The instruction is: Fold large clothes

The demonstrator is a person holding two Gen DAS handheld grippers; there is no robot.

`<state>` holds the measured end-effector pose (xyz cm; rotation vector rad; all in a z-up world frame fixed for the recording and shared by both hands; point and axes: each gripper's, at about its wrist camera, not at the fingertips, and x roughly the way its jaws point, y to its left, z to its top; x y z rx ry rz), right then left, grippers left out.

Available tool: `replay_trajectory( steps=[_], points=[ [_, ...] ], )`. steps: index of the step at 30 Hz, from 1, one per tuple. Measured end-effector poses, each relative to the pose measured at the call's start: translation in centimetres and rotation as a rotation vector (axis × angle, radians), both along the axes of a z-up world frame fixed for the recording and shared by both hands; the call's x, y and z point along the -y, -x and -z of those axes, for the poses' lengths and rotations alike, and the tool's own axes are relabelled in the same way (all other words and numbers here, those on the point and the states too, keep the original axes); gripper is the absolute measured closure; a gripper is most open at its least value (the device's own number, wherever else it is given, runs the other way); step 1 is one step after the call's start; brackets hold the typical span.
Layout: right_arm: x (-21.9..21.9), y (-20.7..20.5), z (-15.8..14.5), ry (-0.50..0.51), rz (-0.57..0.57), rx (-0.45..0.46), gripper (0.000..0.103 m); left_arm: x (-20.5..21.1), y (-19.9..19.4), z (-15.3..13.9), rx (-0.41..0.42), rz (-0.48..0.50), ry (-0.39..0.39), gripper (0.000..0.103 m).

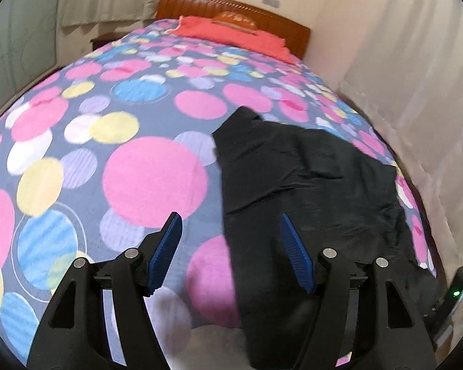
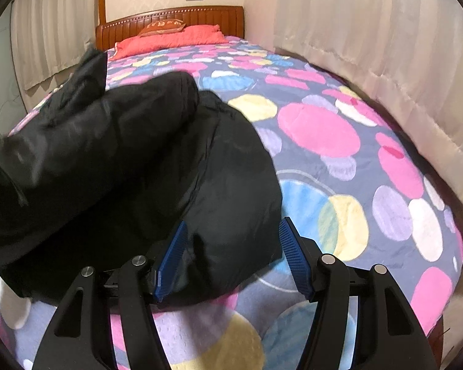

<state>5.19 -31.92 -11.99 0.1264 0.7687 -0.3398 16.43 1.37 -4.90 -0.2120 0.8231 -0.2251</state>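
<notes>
A large black garment [image 1: 308,185] lies crumpled on the bed's polka-dot cover [image 1: 154,178], on the right side in the left wrist view. My left gripper [image 1: 231,225] is open and empty above the garment's left edge. In the right wrist view the black garment [image 2: 132,160] fills the left half, bunched into thick folds. My right gripper [image 2: 233,234] is open and empty, with the garment's near right corner lying between its blue pads [image 2: 173,259].
A red pillow [image 1: 231,35] and the wooden headboard [image 1: 231,4] are at the far end of the bed. Curtains [image 2: 370,46] hang along the right side. A device with a green light [image 1: 455,293] shows at the bed's right edge.
</notes>
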Motion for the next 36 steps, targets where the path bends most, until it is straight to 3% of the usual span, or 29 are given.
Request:
replay_trajectory(
  steps=[11,16,19,21,27,36],
  points=[
    [0.6,-1.7,-4.8,-0.029,-0.009,0.084,0.042,-0.6,-1.2,1.4,-0.043,-0.009,0.079,0.036],
    [1.4,-3.3,-6.2,-0.194,-0.042,0.123,0.041,-1.0,-2.2,1.8,-0.068,-0.031,0.147,0.036],
    [1.5,-4.8,-5.9,-0.314,-0.079,0.13,0.03,-1.3,-2.7,2.5,-0.098,-0.045,0.22,0.035],
    [1.2,-5.8,-5.3,-0.389,-0.097,0.129,0.03,-1.9,-3.1,3.3,-0.125,-0.068,0.293,0.03],
    [0.3,-8.0,-3.7,-0.561,-0.137,0.107,0.029,-3.1,-3.8,6.4,-0.207,-0.105,0.51,0.028],
    [0.4,-9.4,-2.7,-0.604,-0.144,0.092,0.024,-2.1,-4.1,9.3,-0.267,-0.095,0.651,0.021]
  ],
)
